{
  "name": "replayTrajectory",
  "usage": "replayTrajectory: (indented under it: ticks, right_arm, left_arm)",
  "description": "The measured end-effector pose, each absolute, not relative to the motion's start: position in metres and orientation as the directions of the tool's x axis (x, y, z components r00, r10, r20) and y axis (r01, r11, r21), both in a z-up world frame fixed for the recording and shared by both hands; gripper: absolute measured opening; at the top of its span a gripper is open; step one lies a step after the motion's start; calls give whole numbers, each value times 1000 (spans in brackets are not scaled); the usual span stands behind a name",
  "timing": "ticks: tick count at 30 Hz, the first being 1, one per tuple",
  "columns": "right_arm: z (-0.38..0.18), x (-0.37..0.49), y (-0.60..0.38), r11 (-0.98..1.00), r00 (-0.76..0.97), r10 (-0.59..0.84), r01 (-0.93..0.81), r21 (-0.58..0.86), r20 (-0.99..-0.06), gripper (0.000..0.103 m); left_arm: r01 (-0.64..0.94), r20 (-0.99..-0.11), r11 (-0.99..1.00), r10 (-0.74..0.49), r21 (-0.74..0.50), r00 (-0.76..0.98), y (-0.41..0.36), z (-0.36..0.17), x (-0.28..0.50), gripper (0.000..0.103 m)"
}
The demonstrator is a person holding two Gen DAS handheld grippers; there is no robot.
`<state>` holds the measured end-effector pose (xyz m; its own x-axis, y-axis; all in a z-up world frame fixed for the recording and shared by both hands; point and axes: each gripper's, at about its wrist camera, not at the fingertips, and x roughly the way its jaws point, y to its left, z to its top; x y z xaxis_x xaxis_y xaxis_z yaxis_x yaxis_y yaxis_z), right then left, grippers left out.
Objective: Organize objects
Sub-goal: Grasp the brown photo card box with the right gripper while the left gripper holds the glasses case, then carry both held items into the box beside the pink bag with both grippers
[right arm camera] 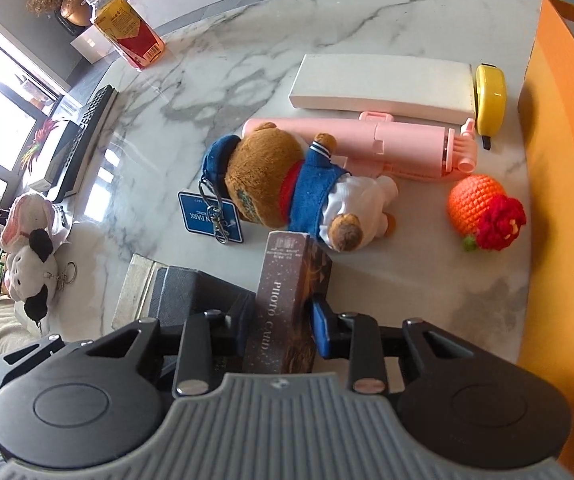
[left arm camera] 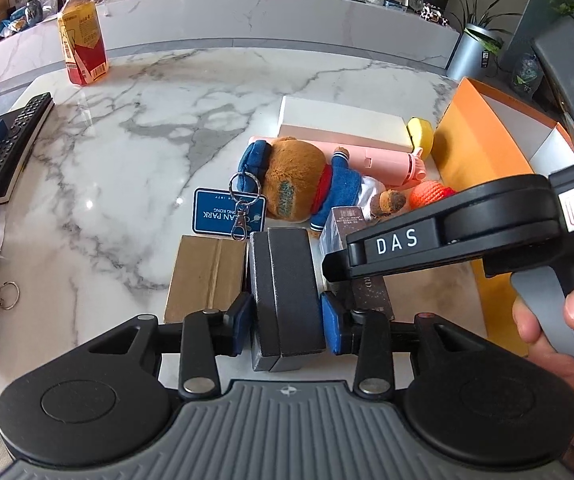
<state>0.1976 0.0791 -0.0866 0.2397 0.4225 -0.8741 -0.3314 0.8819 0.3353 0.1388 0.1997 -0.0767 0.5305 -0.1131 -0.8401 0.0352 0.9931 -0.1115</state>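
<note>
In the left wrist view my left gripper (left arm camera: 287, 320) is shut on an upright black box (left arm camera: 287, 280), one blue pad on each side of it. In the right wrist view my right gripper (right arm camera: 283, 320) is shut on a dark "PHOTO CARD" box (right arm camera: 287, 300) that stands just right of the black box (right arm camera: 191, 292). A black finger (left arm camera: 387, 244) of the right gripper crosses the left wrist view over the card box (left arm camera: 347, 220), with a hand on its handle. A brown bear plush (right arm camera: 283, 192) in blue clothes lies just beyond both boxes, with a blue tag (right arm camera: 207, 212).
Behind the bear lie a pink folded device (right arm camera: 403, 148), a long white box (right arm camera: 379, 88) and a yellow tape measure (right arm camera: 489, 96). A crocheted orange (right arm camera: 475, 208) sits by the open orange box (right arm camera: 567, 160) at right. Left: cardboard box (left arm camera: 207, 276), remote (left arm camera: 15, 140), bottle (left arm camera: 83, 40), cow plush (right arm camera: 35, 264).
</note>
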Motion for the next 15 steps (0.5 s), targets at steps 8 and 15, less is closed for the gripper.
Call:
replayTrajectory:
  ticks: [8,15]
  right_arm:
    - [-65,184,63,859,266,470,-356,367,-842,25]
    - [-8,157,16,814,335,565,-378,441,-754,25]
  left_arm:
    - [-11,-805,993,-89,-118,586,199,-52,124,40]
    - [-17,-714,984,-117,-179,690,182,2,101,40]
